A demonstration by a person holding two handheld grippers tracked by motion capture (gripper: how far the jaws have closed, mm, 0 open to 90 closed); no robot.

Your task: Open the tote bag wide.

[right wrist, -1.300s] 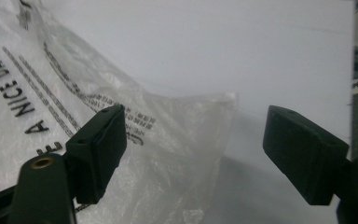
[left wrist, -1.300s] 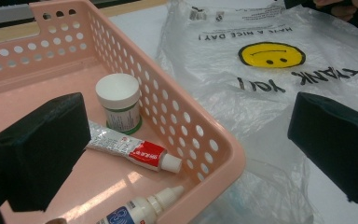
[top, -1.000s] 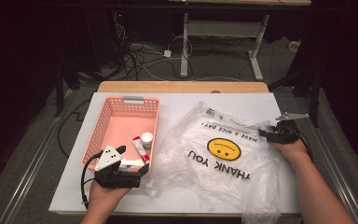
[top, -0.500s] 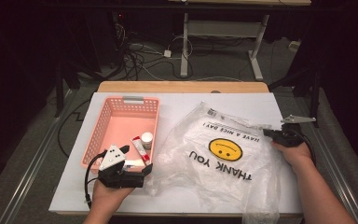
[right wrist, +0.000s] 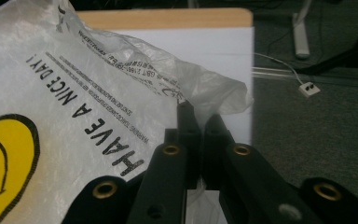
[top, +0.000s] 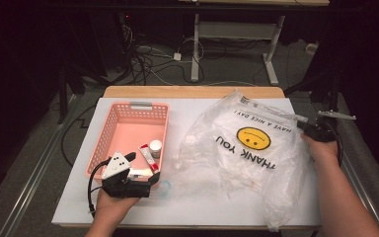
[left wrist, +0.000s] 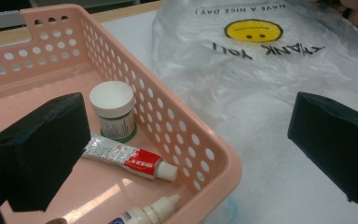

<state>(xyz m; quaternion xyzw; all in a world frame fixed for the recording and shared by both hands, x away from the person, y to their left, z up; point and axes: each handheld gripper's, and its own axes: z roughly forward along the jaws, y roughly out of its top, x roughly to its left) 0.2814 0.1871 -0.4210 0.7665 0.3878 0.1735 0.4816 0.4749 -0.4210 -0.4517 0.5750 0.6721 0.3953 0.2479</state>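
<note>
While the left gripper point(top: 150, 178) waits open by the basket point(top: 159, 109), the right gripper point(top: 306, 124) clamps the bag's point(top: 256, 163) far right edge.

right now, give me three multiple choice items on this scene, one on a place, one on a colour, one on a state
1. Where does the white jar stand?
A. inside the pink basket
B. on the plastic bag
C. on the floor

2. What colour is the smiley face printed on the bag?
A. red
B. yellow
C. green

3. How is the right hand-held gripper set?
A. wide open above the basket
B. shut on the jar
C. shut on the bag's edge

Answers:
1. A, the left gripper view shows the jar on the basket floor beside a red-and-white tube.
2. B, the face is yellow in the high view.
3. C, the right gripper view shows its jaws together with bag film pinched between them.
</note>
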